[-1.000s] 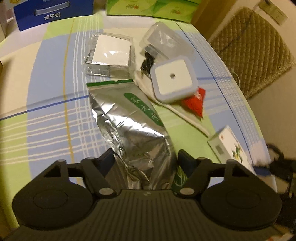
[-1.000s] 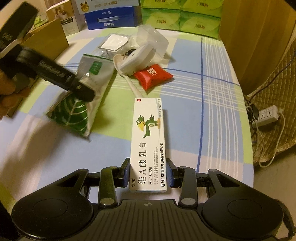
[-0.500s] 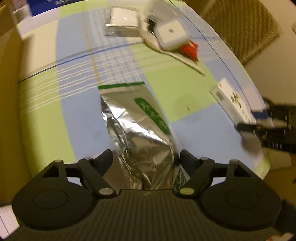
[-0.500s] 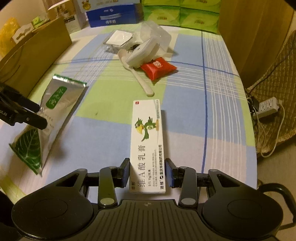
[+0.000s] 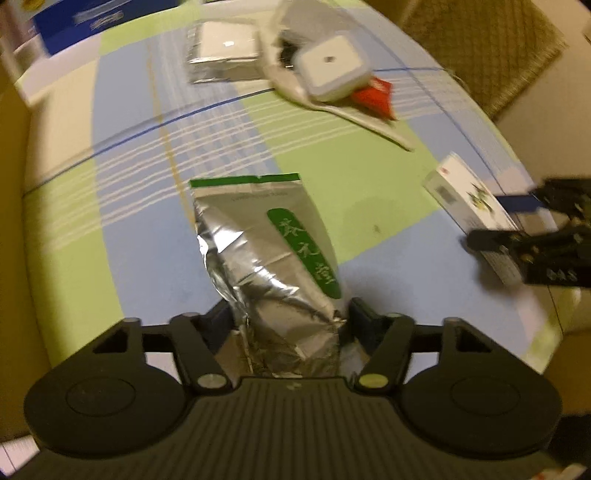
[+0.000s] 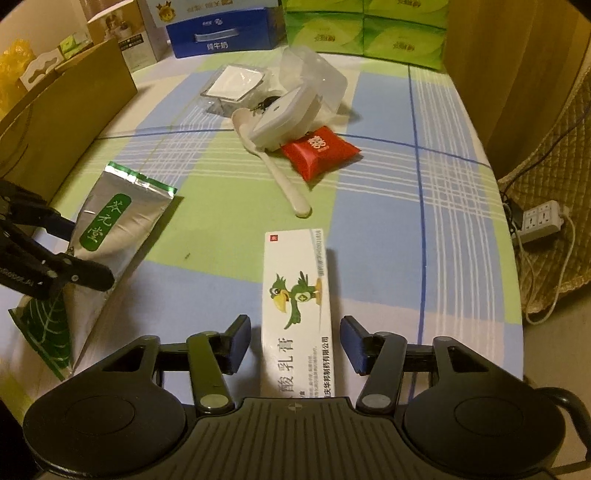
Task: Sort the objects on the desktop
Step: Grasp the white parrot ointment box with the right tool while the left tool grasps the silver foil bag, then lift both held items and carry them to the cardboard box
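Observation:
My left gripper (image 5: 290, 325) holds a silver foil tea bag (image 5: 269, 251) with a green label, low over the checked tablecloth; it also shows in the right wrist view (image 6: 107, 229) at the left, between the left gripper's fingers (image 6: 88, 275). My right gripper (image 6: 295, 343) is open, its fingers standing apart on both sides of a white ointment box (image 6: 297, 295) with a green bird, which lies on the table. That box also shows in the left wrist view (image 5: 469, 199).
Farther back lie a white spoon (image 6: 275, 166), a red packet (image 6: 319, 151), a white square device (image 6: 282, 110), a clear plastic lid (image 6: 314, 74) and a boxed white item (image 6: 236, 85). A cardboard box (image 6: 66, 110) stands left. Blue and green cartons (image 6: 362, 26) line the back.
My right gripper has opened and let go of the ointment box, which now rests on the table. My left gripper has pulled the tea bag toward the near left.

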Available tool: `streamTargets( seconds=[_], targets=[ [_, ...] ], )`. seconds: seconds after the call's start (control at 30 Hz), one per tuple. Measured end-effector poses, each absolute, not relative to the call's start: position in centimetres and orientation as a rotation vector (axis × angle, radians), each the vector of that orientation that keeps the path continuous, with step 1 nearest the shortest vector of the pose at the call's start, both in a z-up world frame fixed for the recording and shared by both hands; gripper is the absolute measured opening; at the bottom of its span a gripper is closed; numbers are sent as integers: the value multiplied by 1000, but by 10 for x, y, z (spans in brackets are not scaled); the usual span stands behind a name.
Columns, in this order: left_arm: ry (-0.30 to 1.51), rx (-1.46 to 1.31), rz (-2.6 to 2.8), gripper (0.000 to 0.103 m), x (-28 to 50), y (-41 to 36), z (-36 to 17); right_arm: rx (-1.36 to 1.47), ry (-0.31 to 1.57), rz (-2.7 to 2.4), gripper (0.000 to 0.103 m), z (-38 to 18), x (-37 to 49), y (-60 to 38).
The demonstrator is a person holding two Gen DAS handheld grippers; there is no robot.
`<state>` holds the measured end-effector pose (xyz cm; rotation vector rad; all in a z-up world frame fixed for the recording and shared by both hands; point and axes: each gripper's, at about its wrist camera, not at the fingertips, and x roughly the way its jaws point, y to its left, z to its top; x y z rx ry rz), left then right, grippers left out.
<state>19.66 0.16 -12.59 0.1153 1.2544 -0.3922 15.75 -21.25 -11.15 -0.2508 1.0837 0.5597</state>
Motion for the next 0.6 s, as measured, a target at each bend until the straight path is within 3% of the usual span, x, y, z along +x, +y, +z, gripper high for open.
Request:
streamTargets(
  seconds=[0.17, 0.3, 0.5, 0.6],
  targets=[
    [1272, 134, -454, 58, 195, -1, -124, -283, 1092, 560, 44, -114, 155, -209],
    [1272, 124, -437, 63, 195, -2, -127, -292, 1097, 550, 37, -114, 156, -206],
    [1267, 120, -402, 67, 191, -3, -131, -337, 1097, 545, 36, -114, 154, -198],
    [1266, 128, -416, 56, 189, -5, -129, -321, 1102, 538, 35, -115, 156, -196]
  ],
)
